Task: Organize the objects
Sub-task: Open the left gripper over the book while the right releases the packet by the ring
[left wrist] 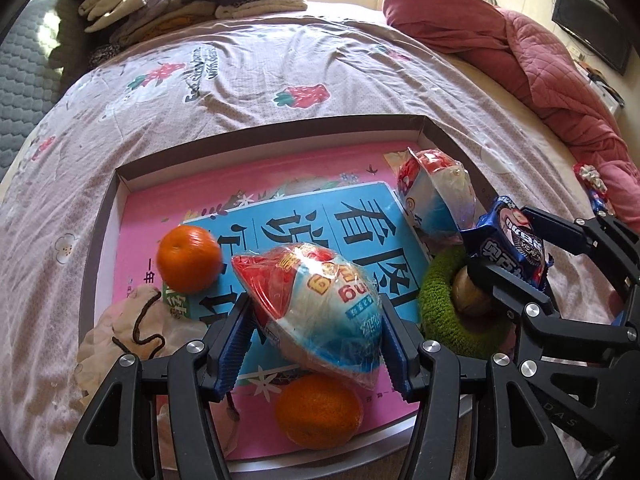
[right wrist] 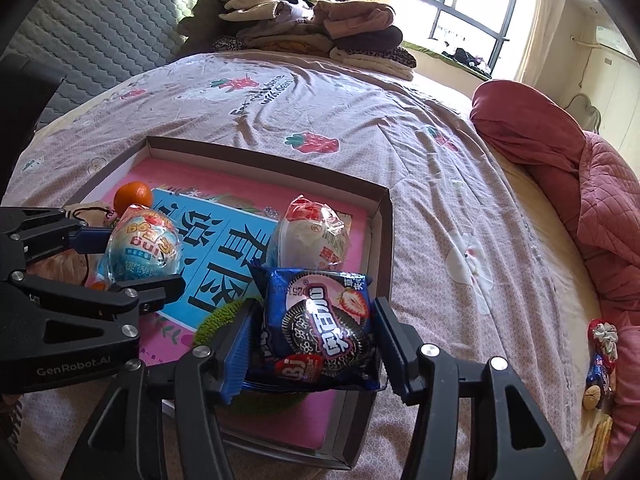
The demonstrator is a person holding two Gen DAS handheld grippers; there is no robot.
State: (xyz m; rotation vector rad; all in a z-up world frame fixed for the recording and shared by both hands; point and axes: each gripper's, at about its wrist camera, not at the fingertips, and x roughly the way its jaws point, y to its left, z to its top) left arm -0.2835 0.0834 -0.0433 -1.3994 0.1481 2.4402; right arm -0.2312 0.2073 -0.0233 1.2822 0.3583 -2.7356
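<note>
- While both grippers hang over it, the bed (left wrist: 280, 64) with its strawberry-print cover carries the whole scene; folded clothes (right wrist: 320, 28) are stacked at its far end and a red quilt (right wrist: 580, 184) lies bunched along the right side, well apart from the work.
- Shallow cardboard box (right wrist: 380, 216), open-topped, lies on the cover directly below both grippers; a pink-and-blue book (left wrist: 320, 216) covers its floor.
- Left gripper (left wrist: 316, 336) is clamped on a wrapped snack ball (left wrist: 316, 300), held above the box's near-left part; the ball's long axis runs across the jaws.
- Right gripper (right wrist: 316, 348) is closed on a blue cookie packet (right wrist: 320, 320), held flat over the box's near-right corner, so this hand is the nearer to that corner.
- Green fuzzy ring (left wrist: 444, 316) lies directly under the packet and would receive it if released, judging from these views.
- Second wrapped snack ball (right wrist: 316, 232) rests in the box just beyond the packet.
- Two oranges occupy the left side: one (left wrist: 188, 258) beyond the left gripper, the other (left wrist: 318, 410) under the held ball, obstructing a straight drop.
- Cream drawstring pouch (left wrist: 132, 328) fills the near-left corner.
</note>
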